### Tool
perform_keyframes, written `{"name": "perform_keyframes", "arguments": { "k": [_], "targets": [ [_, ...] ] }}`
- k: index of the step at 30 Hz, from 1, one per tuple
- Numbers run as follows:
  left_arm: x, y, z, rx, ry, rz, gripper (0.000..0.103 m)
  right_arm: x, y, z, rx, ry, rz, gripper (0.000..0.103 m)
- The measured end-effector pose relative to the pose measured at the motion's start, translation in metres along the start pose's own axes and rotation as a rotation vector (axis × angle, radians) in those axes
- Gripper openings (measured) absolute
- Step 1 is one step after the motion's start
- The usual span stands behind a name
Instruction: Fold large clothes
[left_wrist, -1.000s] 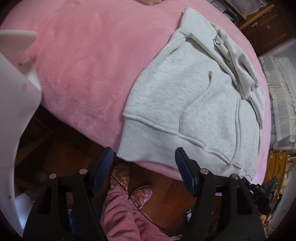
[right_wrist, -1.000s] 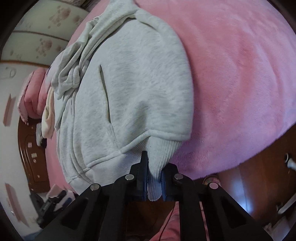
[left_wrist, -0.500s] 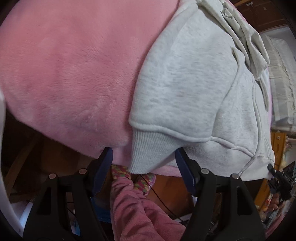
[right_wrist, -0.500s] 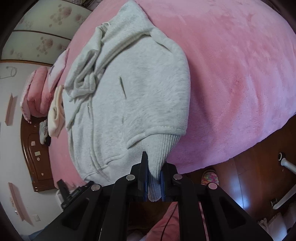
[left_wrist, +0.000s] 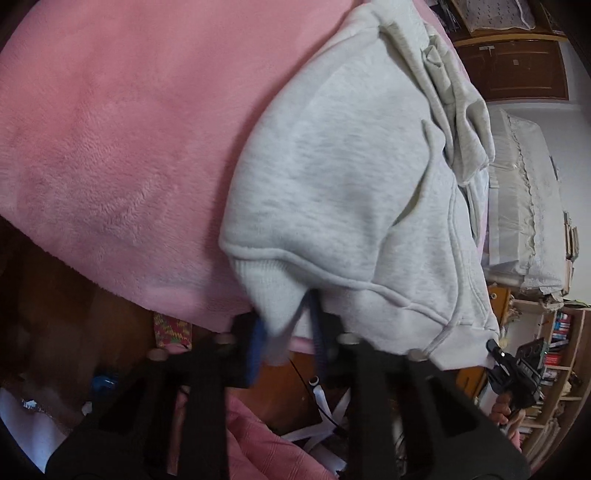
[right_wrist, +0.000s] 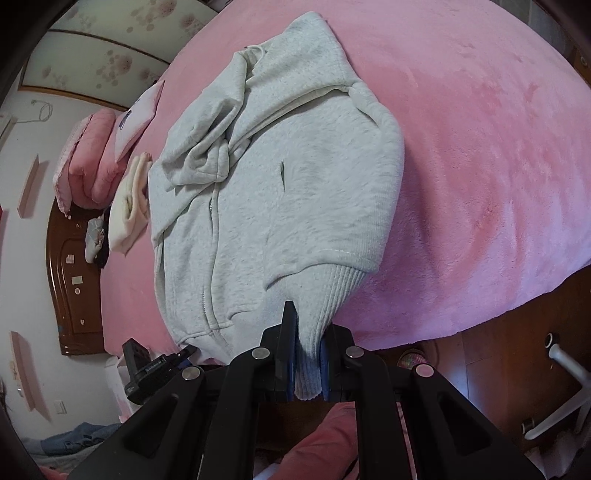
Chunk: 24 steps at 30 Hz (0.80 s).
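Note:
A light grey zip hoodie (left_wrist: 351, 177) lies on a pink fleece bed cover (left_wrist: 110, 129), its ribbed hem at the bed's near edge. My left gripper (left_wrist: 286, 332) is closed around one hem corner, with ribbed cloth between its blue pads; the image is blurred there. In the right wrist view the hoodie (right_wrist: 280, 177) lies with sleeves folded over its chest. My right gripper (right_wrist: 308, 354) is shut on the other ribbed hem corner, which hangs between its fingers. The other gripper (right_wrist: 159, 365) shows at the hoodie's far hem corner.
Pink pillows (right_wrist: 92, 158) and a cream folded cloth (right_wrist: 129, 206) lie near the wooden headboard (right_wrist: 74, 288). Wooden floor lies below the bed edge (right_wrist: 517, 350). A white chair base (right_wrist: 561, 387) stands at right. Bookshelves (left_wrist: 554, 350) stand beyond.
My left gripper moved onto the hem corner and closed on it; it was open half a second ago. My right gripper kept its hold while the hoodie stretched flatter.

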<state>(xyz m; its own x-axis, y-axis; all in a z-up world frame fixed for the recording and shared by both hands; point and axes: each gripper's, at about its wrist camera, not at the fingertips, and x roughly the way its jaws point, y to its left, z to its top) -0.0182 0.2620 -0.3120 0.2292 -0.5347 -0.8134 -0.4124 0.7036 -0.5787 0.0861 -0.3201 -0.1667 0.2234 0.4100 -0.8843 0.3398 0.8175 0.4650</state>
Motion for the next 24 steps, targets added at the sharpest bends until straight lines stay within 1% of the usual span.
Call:
{"name": "perform_keyframes", "arguments": {
  "k": [3,5,8,9,11,13,16,18,21,24],
  "targets": [
    [-0.017,-0.019,-0.010,0.012,-0.045,-0.028,0.010,-0.001,-0.001,-0.001,0.004,-0.016,0.026,0.009],
    [-0.034,-0.030,-0.013,0.012,-0.095,-0.070,0.009,-0.005,0.003,0.002,0.009,-0.022,0.046,0.009],
    [-0.063,-0.054,-0.021,-0.006,-0.174,-0.135,0.008,-0.016,0.017,0.009,-0.041,-0.016,0.048,0.009],
    [-0.073,-0.065,-0.023,0.004,-0.201,-0.166,0.008,-0.021,0.023,0.011,-0.056,-0.023,0.056,0.009],
    [-0.091,-0.088,-0.024,0.030,-0.238,-0.198,0.008,-0.032,0.035,0.016,-0.073,-0.044,0.086,0.009],
    [-0.105,-0.117,-0.023,0.051,-0.280,-0.204,0.008,-0.045,0.044,0.022,-0.061,-0.071,0.125,0.009],
    [-0.127,-0.145,-0.010,0.053,-0.328,-0.233,0.007,-0.068,0.053,0.038,-0.013,-0.124,0.183,0.009],
    [-0.147,-0.154,0.002,0.046,-0.349,-0.261,0.007,-0.082,0.056,0.052,0.025,-0.163,0.210,0.009],
    [-0.169,-0.175,0.030,0.045,-0.367,-0.296,0.007,-0.103,0.060,0.075,0.078,-0.219,0.249,0.009],
    [-0.187,-0.190,0.066,0.024,-0.357,-0.337,0.007,-0.118,0.070,0.103,0.097,-0.258,0.244,0.009]
  ]
}}
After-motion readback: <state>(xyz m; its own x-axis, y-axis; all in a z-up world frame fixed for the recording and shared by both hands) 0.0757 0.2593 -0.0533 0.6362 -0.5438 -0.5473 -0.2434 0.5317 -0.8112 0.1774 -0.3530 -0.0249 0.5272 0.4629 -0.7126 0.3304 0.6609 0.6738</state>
